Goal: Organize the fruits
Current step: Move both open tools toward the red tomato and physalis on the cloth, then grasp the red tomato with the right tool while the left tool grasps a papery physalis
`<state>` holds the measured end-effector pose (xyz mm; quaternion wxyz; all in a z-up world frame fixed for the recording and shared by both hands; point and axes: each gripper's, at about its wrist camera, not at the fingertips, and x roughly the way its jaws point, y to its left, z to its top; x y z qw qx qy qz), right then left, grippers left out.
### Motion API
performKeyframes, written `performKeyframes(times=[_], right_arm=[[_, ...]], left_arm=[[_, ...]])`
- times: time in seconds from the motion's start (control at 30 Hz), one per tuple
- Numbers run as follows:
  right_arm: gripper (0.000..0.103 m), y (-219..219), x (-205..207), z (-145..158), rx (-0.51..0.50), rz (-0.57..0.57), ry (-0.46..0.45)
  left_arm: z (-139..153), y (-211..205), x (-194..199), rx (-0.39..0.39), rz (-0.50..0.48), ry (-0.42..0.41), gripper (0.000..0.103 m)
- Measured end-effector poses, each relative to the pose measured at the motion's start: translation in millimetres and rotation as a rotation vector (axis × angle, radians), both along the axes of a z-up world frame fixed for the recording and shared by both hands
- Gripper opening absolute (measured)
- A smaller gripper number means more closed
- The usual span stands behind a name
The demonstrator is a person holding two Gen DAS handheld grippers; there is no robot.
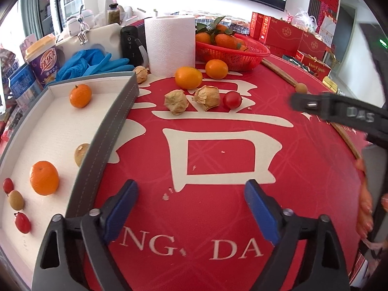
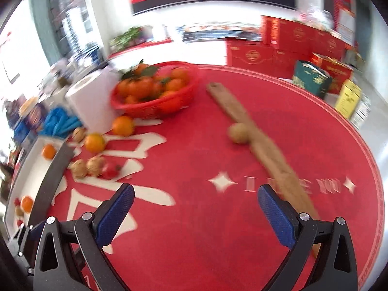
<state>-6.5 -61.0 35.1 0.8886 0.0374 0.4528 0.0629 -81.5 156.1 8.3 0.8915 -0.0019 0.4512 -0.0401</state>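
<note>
Fruit was spread over a round red mat (image 1: 303,169) printed with large cream characters and the readable letters "NG, DA". At the mat's left edge a grey-walled tray (image 1: 114,131) with a white floor was seen, holding two oranges (image 1: 44,177), small red fruits (image 1: 22,222), and two brownish round fruits. Loose on the mat near its far edge lay two more oranges (image 1: 188,77), three papery husked fruits (image 1: 176,102) and a red tomato (image 1: 232,100), all close together. Behind them stood a paper towel roll (image 1: 170,44) and a red basket (image 1: 254,55) filled with leafy oranges. A small brown fruit (image 2: 238,133) was seen touching a wooden stick (image 2: 257,145) toward the mat's right edge. A purple cup (image 1: 43,60) bore Chinese writing, and "Sweet Apple" could be read on one red gift box (image 1: 315,66) beyond the mat.

The left gripper (image 1: 191,208) was held over the mat beside the tray, its jaws spread and nothing between them. The right gripper (image 2: 196,213), marked "DAS" on its side, was likewise spread wide and empty above bare mat.
</note>
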Motion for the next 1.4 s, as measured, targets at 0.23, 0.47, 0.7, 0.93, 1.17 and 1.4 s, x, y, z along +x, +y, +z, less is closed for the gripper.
performKeyframes(times=[0.23,0.47,0.7,0.93,1.17,1.4], right_arm=[[0.102,65.8,19.3,-19.2,-0.084,0.209,-0.015],[0.057,88.6,33.4,-29.3,-0.102,0.278,-0.015],[0.026,46.8,24.0,-25.1,0.035,0.2,0.003],[0.026,-15.2,-9.4,-23.7,0.143,0.109,0.031],[0.026,-37.7,-32.5,-23.2,0.211,0.073,0.031],[0.026,-42.2,-39.4,-22.8,0.234,0.063,0.029]], left_arm=[[2.9,9.0,4.2,-0.024,0.02,0.006,0.086],[10.6,10.5,6.2,-0.017,0.046,-0.012,0.084],[23.0,4.0,19.0,-0.017,0.043,-0.021,0.071],[21.9,-15.4,59.4,0.047,0.026,-0.027,0.064],[5.1,-10.0,94.8,0.034,0.033,0.024,0.064],[7.4,-10.7,92.1,0.045,0.011,0.0,0.026]])
